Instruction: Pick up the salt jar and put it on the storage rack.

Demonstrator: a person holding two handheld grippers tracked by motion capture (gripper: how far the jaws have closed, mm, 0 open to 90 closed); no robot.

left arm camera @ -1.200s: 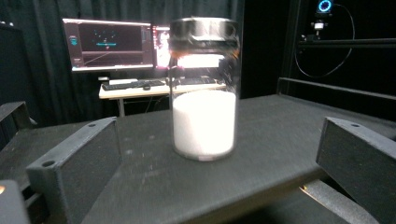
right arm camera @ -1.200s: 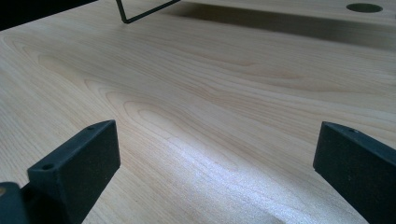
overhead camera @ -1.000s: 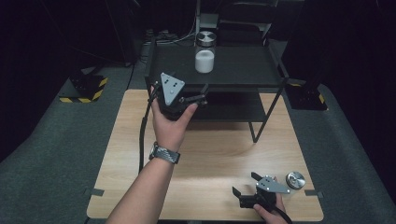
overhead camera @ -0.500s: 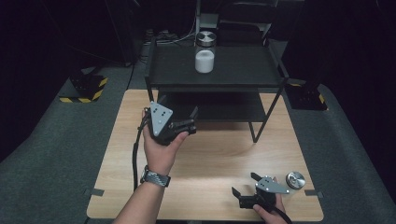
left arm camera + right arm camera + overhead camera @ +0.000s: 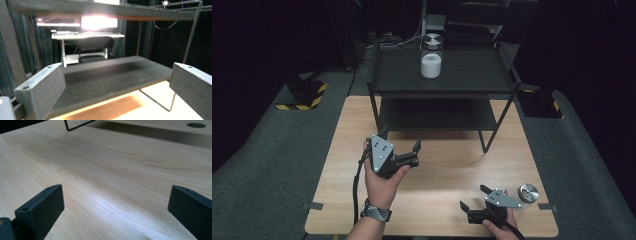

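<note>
A wooden table (image 5: 447,165) is carrying a black 2-tier shelf rack (image 5: 382,75) at its far side. A glass jar (image 5: 432,56), seemingly holding white powder, is standing on the top tier. A round metal lid (image 5: 528,192) is lying near the table's right front corner.

Left hand (image 5: 382,182) raises the left gripper (image 5: 401,141) mid-scene, jaws spread wide and empty; right gripper (image 5: 473,199) lies low at near right, jaws equally spread.
</note>
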